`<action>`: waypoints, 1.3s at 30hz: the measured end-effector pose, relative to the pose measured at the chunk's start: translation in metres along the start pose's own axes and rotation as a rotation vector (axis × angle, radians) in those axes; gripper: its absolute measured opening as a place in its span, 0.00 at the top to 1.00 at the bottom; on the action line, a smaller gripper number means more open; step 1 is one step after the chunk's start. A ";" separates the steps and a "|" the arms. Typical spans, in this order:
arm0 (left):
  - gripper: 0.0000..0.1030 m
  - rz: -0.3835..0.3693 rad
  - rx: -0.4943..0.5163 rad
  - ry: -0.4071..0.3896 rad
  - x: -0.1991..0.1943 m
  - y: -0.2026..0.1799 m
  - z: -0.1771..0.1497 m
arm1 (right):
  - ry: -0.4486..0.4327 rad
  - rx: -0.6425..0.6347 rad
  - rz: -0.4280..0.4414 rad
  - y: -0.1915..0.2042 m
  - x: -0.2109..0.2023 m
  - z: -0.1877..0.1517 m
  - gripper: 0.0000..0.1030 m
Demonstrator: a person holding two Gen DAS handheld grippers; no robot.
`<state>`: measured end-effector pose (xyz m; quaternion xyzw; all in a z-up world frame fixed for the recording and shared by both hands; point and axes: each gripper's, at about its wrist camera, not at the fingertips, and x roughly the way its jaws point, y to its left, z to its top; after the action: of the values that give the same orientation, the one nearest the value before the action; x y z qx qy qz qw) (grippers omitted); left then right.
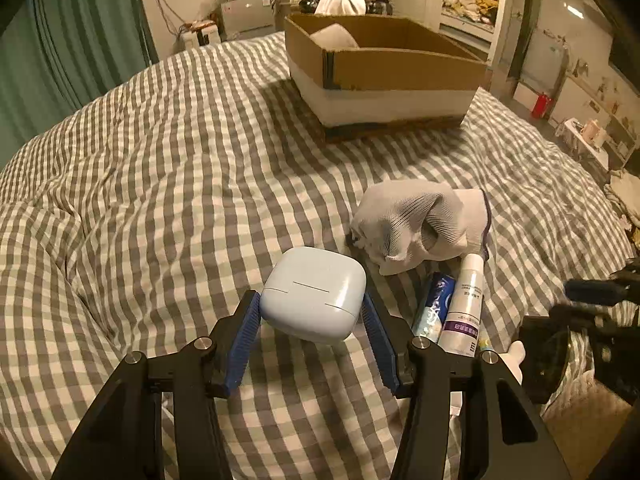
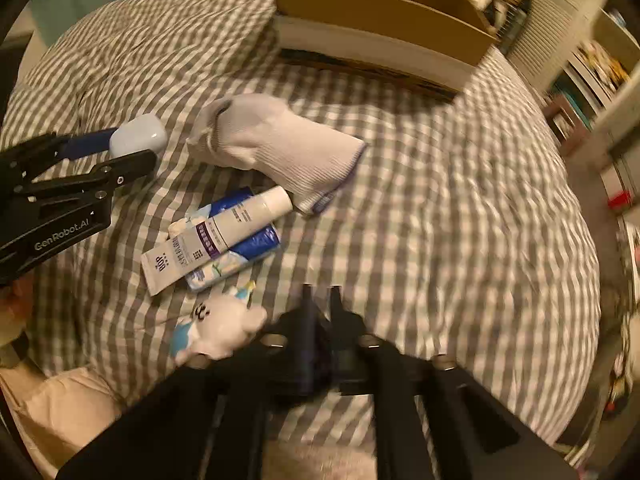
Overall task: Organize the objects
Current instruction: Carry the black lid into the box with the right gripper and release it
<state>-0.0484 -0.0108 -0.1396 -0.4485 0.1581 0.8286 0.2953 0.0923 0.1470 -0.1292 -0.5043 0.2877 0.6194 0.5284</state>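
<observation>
A pale blue earbud case (image 1: pixel 314 294) hangs just above the checked bedcover (image 1: pixel 160 184), with my left gripper (image 1: pixel 310 298) shut on its two sides by the blue pads. From the right wrist view the same case (image 2: pixel 138 134) shows at the left gripper's tips (image 2: pixel 132 148). My right gripper (image 2: pixel 321 292) hovers over bare bedcover, blurred, its jaws close together with a narrow gap and nothing seen between them. It lies right of a small white plush toy (image 2: pixel 220 328). The open cardboard box (image 1: pixel 384 72) stands at the far side of the bed.
A grey-white sock (image 2: pixel 276 148) lies crumpled mid-bed. Beside it a white tube (image 2: pixel 224 232) rests on a blue packet (image 2: pixel 256 248). Teal curtains (image 1: pixel 72 40) hang far left; shelves and clutter (image 1: pixel 472 4) fill the far right. A white item (image 1: pixel 334 36) sits in the box.
</observation>
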 end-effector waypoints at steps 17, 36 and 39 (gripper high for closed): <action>0.48 -0.050 -0.002 -0.039 -0.025 0.021 -0.009 | 0.099 0.152 0.051 0.017 0.021 -0.034 0.91; 0.49 -0.096 -0.103 -0.136 -0.070 0.032 0.070 | -0.355 0.039 -0.002 0.013 -0.113 0.048 0.93; 0.64 -0.081 -0.109 -0.156 -0.071 0.037 0.092 | -0.418 0.035 0.001 0.009 -0.129 0.073 0.93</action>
<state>-0.1013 -0.0154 -0.0298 -0.4040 0.0711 0.8557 0.3154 0.0520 0.1624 0.0131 -0.3555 0.1829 0.7058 0.5848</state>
